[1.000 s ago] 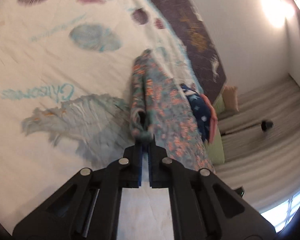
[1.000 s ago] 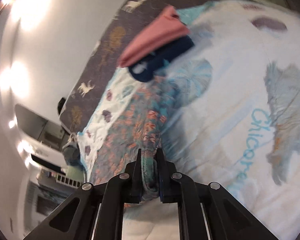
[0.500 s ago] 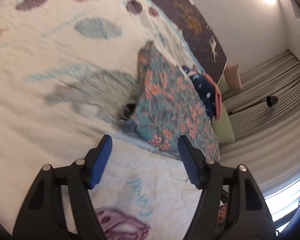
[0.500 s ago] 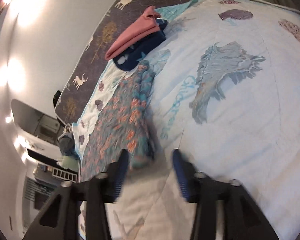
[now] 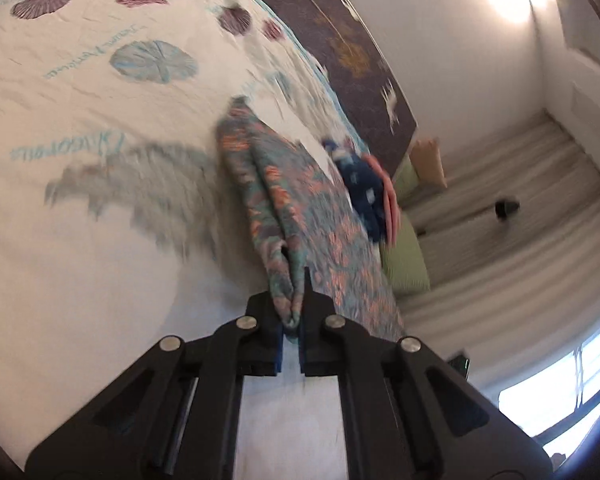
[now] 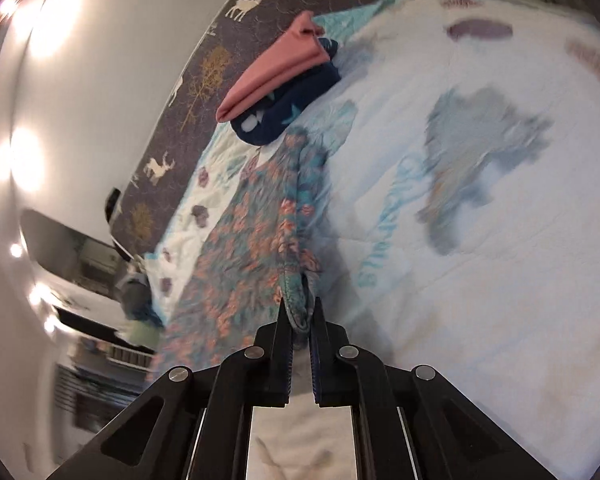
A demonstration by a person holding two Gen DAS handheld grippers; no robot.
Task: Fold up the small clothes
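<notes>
My left gripper (image 5: 291, 322) is pinched tight on a bunched edge of the floral garment (image 5: 300, 216), a teal cloth with orange flowers. My right gripper (image 6: 300, 320) is clamped the same way on another bunched edge of that garment (image 6: 252, 240). From both grips the cloth runs away from me and drapes down onto the quilt (image 5: 80, 240), a pale bedcover printed with shells and blue lettering; most of the garment appears to rest there, with the gripped ends lifted. Just beyond its far end lies a small stack: a dark blue starred piece (image 6: 284, 112) with a pink folded piece (image 6: 276, 72) on top. Past them is a dark headboard panel (image 6: 204, 80) with deer and trees.

I judge this to be mid-fold, both ends gathered. The next move likely calls for carrying both held edges together across the cloth, keeping them level, then laying them down flat.
</notes>
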